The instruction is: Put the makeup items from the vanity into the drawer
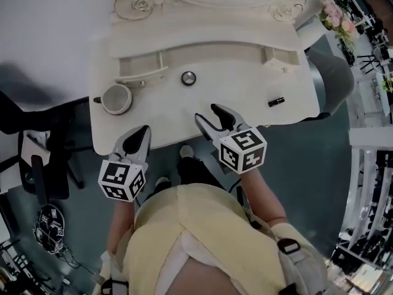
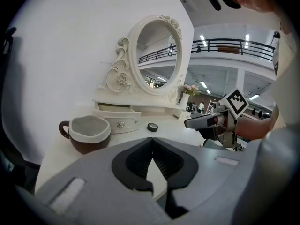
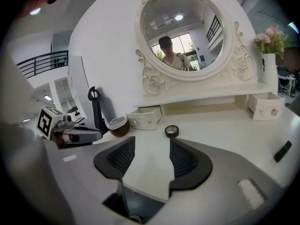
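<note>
A white vanity (image 1: 245,112) carries a small round black compact (image 1: 188,77) near its middle and a black lipstick tube (image 1: 276,101) toward the right. The little left-hand drawer (image 1: 142,67) stands pulled open. My right gripper (image 1: 207,112) hovers over the vanity's front edge, open and empty, with the compact (image 3: 171,131) just beyond its jaws and the lipstick tube (image 3: 282,151) far to its right. My left gripper (image 1: 142,131) is at the front left corner, shut with nothing in it; its tips (image 2: 151,146) meet, pointing at the compact (image 2: 152,127).
A brown cup with a white lining (image 1: 116,98) stands left of the open drawer. A second small drawer (image 3: 265,108) sits shut at the right, under a vase of flowers (image 3: 268,64). An oval mirror (image 3: 187,29) backs the vanity. A dark chair (image 1: 37,158) is left of the vanity.
</note>
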Available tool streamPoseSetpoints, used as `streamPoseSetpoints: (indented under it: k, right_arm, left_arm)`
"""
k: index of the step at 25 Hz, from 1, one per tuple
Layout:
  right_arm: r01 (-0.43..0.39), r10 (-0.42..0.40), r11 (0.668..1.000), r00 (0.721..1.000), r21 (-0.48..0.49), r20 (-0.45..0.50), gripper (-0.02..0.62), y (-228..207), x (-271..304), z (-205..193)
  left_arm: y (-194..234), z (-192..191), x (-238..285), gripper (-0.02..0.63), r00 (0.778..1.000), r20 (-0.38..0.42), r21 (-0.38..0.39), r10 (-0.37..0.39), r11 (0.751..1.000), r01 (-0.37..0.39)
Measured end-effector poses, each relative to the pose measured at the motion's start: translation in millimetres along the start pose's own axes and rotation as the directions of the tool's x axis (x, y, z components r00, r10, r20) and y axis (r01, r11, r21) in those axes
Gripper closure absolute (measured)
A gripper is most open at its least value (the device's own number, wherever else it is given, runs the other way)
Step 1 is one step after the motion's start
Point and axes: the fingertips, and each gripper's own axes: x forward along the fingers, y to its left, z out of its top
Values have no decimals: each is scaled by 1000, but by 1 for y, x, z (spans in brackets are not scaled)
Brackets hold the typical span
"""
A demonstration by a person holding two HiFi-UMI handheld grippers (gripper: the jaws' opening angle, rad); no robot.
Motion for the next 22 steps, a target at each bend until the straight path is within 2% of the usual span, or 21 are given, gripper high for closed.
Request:
streamPoseSetpoints:
  k: [13, 22]
  right_arm:
    - [-78, 69, 992, 994, -97, -90, 376, -39, 62, 15]
    - [-117, 97, 982, 986, -150, -136, 367, -50, 101, 17]
  left_arm:
    - [8, 4, 35, 607, 996, -20, -42, 84, 996, -85]
    - [20, 1, 37, 607, 986, -33, -67, 162, 984, -164]
